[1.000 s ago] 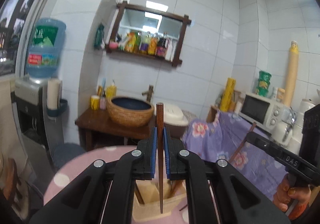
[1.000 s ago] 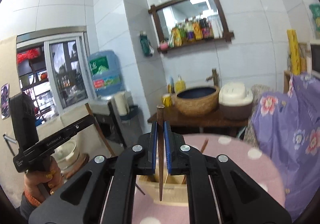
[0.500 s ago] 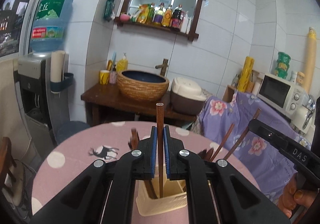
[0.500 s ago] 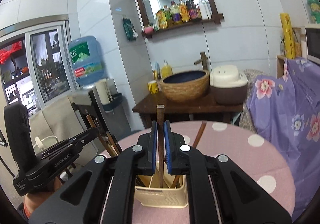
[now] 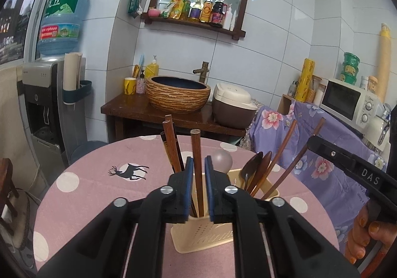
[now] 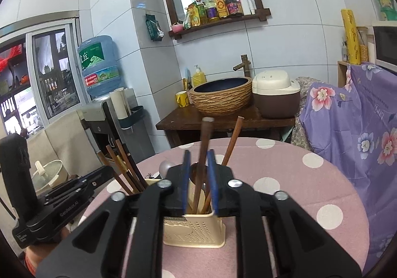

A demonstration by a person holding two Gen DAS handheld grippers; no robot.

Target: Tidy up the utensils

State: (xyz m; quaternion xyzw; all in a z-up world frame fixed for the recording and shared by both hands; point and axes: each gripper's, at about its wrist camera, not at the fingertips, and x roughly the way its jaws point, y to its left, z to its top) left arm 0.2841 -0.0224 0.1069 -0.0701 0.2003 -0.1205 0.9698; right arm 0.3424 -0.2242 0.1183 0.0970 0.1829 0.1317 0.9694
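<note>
A cream perforated utensil holder stands on the round pink dotted table. It holds several dark chopsticks and wooden spoons. My left gripper hangs over its left compartment, its jaws opening. A brown chopstick stands between the pads with a thin gap on each side, its lower end in the holder. My right gripper is over the holder too, jaws opening. A blurred chopstick leans loose between its blue pads, its foot inside the holder.
A hand holds the other gripper at the right edge of the left wrist view. Behind the table are a wooden stand with a woven basin, a rice cooker, a water dispenser and a purple flowered cloth.
Both grippers have come down over the holder, lowering their chopsticks into it. Both pairs of jaws, shut on the chopsticks before, now stand apart from them.
</note>
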